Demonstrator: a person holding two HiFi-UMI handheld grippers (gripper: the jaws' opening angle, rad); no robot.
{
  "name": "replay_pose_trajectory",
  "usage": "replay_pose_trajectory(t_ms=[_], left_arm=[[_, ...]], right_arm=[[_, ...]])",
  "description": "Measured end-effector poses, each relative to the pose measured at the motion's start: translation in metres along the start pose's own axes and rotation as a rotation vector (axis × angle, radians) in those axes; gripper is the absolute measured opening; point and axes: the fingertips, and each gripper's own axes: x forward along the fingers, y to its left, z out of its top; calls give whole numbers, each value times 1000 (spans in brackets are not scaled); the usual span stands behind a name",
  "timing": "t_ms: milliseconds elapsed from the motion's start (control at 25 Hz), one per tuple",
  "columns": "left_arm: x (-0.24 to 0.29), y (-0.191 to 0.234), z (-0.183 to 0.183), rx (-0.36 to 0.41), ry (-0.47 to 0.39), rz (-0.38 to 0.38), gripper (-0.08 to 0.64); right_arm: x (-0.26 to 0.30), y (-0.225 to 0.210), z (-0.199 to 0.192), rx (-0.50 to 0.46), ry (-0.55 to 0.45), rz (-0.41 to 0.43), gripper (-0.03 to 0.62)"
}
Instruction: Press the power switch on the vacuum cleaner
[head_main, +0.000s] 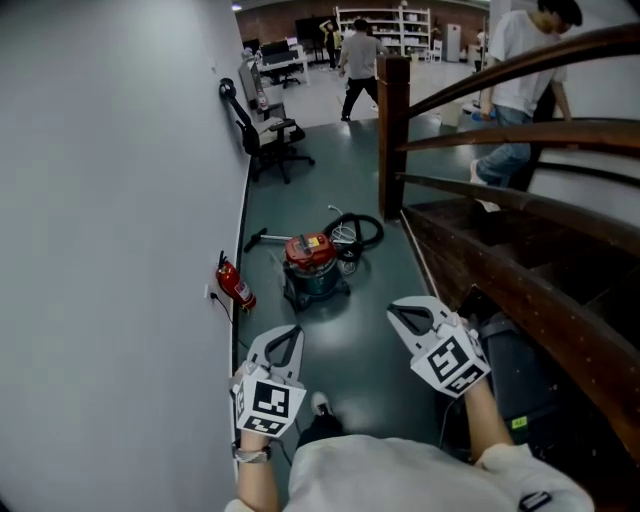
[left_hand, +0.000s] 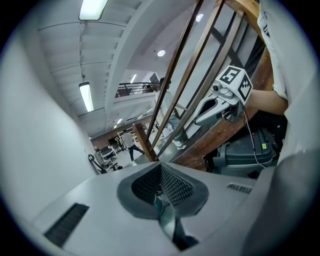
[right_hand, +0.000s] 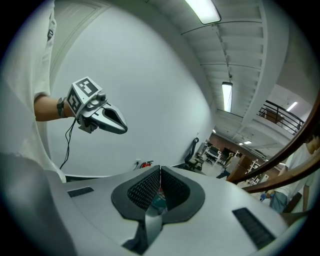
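Observation:
The vacuum cleaner (head_main: 313, 265), a drum with a red top and a dark teal body, stands on the dark floor a few steps ahead, with its black hose (head_main: 356, 231) coiled behind it. My left gripper (head_main: 289, 331) is held low at the left, shut and empty, pointing toward the vacuum and well short of it. My right gripper (head_main: 396, 309) is at the right, also shut and empty, equally far from it. In each gripper view the pads meet at the tips (left_hand: 160, 165) (right_hand: 160, 170), and the gripper's own body hides nearly all of the vacuum.
A white wall (head_main: 110, 250) runs along the left, with a red fire extinguisher (head_main: 236, 285) at its foot. A dark wooden stair railing (head_main: 500, 290) and post (head_main: 393, 130) close off the right. An office chair (head_main: 270, 135) and two people (head_main: 358, 65) (head_main: 515, 90) are farther back.

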Motion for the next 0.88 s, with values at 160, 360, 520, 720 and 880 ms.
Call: replay_pose_trajectory(t_ms=[160,360,520,720,880], left_arm=[[10,9,-11,-18,13,-5,-2],[39,32,-18,-17,6,-18,-2],[71,66,-21,-9,-6,-22,-2],[111,119,-21,9,-25,-35,-2],[139,154,-26,10,-31,-37,-2]], right_arm=[[16,-1,1,-19,-5,23,29],[43,-20,4,-43,-18,17,29],[78,-46,6,-50,-12,-5,29],[131,-76,17,-38,-11,-3,29],[171,-100,24,-34,-11,-8,29]])
